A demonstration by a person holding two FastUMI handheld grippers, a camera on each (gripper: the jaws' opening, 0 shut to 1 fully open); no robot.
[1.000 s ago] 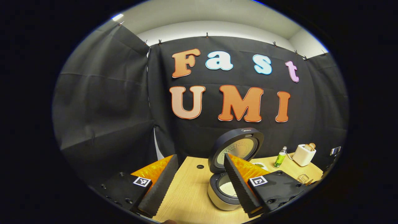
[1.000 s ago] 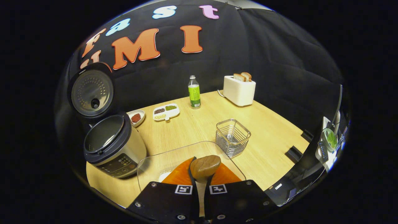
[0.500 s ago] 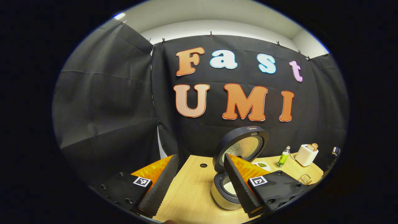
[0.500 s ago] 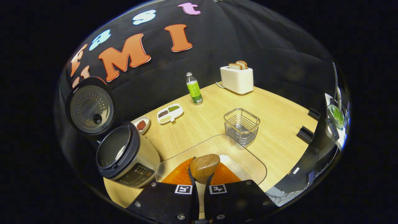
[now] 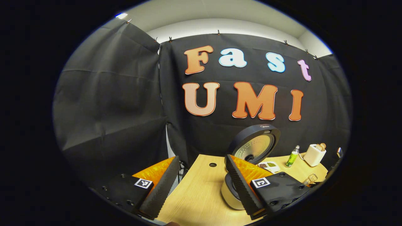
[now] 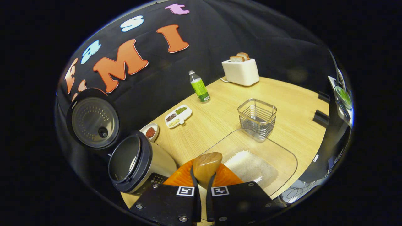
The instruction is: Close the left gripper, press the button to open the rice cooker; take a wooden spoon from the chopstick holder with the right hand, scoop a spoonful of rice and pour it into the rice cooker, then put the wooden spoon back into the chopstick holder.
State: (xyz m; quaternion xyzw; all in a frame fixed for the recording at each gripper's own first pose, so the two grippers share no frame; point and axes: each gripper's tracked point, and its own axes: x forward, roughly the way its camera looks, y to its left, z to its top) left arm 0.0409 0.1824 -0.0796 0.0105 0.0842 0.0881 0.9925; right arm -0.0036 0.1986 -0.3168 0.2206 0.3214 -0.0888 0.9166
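The rice cooker (image 6: 138, 163) stands with its lid (image 6: 94, 122) swung up, and some white rice lies in its pot. My right gripper (image 6: 204, 175) is shut on the handle of the wooden spoon (image 6: 206, 164). The spoon's bowl sticks out ahead, between the cooker and the clear glass dish (image 6: 282, 175) of rice. I cannot tell whether the spoon carries rice. The wire chopstick holder (image 6: 257, 117) stands beyond the dish. My left gripper (image 5: 202, 158) hangs open over the table's left end. The cooker (image 5: 230, 196) is partly hidden behind its right finger (image 5: 241, 185), and the raised lid (image 5: 256, 146) shows above it.
A green bottle (image 6: 199, 90) and a white toaster (image 6: 240, 71) with bread stand at the back of the wooden table (image 6: 220, 116). A divided dish of beans (image 6: 178, 115) and a small dish of red grains (image 6: 150, 132) lie behind the cooker. The table's edges are near on the right.
My right gripper has carried the spoon left from over the glass dish towards the cooker, tilting as it goes. My left gripper has drifted left, still open.
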